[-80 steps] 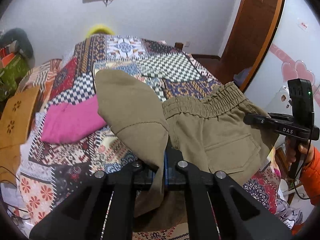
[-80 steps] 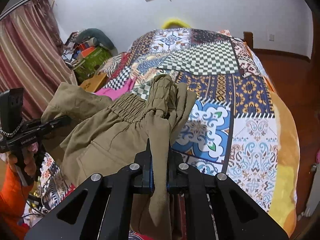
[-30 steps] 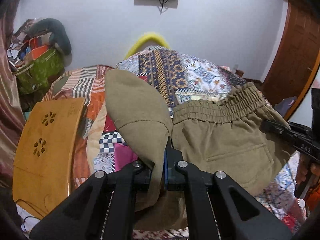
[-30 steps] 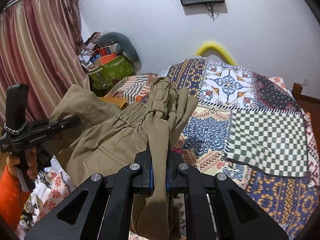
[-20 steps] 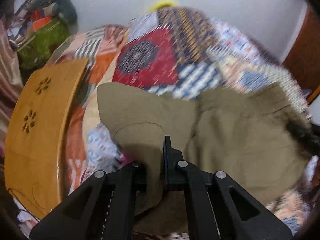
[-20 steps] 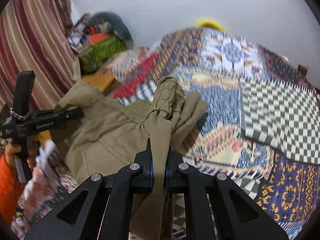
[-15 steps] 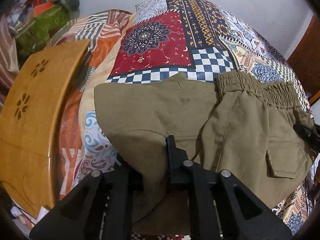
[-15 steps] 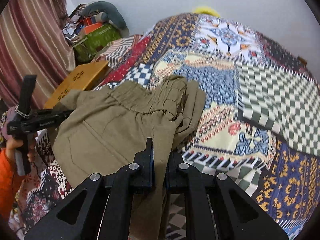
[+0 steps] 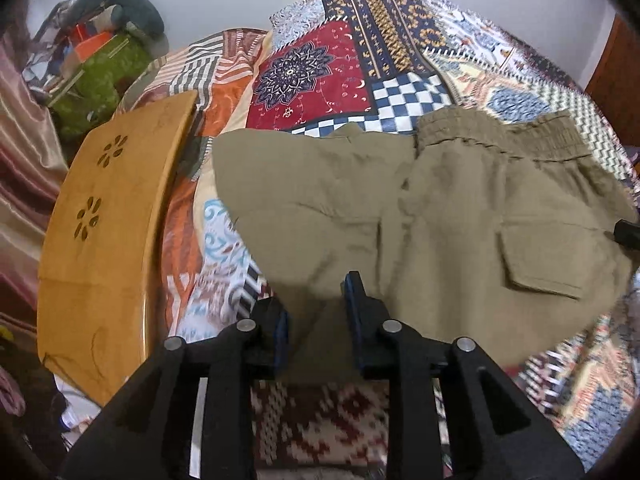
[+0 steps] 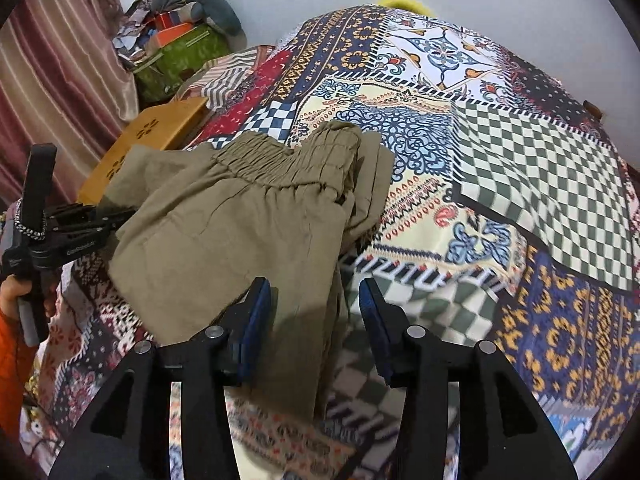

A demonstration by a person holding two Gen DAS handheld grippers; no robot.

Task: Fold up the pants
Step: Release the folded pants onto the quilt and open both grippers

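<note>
Two grippers point down at olive-khaki pants (image 9: 460,216) lying on a patchwork bedspread (image 9: 352,64). Seen from the left wrist, the left gripper (image 9: 318,312) has its jaws opening, a narrow gap between the blue pads, with the near edge of a folded pant leg lying in that gap but no longer pinched. That view alone shows the flapped cargo pocket (image 9: 540,260) on the right side of the garment, and most of a wooden board with flower-shaped cutouts (image 9: 108,216) lying just beside the left edge of the pants. Only the black tip of the other tool (image 9: 626,232) peeks in at the far right.

Seen from the right wrist, the right gripper (image 10: 316,312) is opening too, its gap wider, with the cloth lying loose between the pads. Here the elastic waistband (image 10: 280,160) bunches up at the far end, and the left tool shows whole, gripped by a hand (image 10: 18,292) with an orange sleeve. A striped curtain (image 10: 52,60) and a cluttered heap with a green box (image 10: 176,56) sit beyond the bed.
</note>
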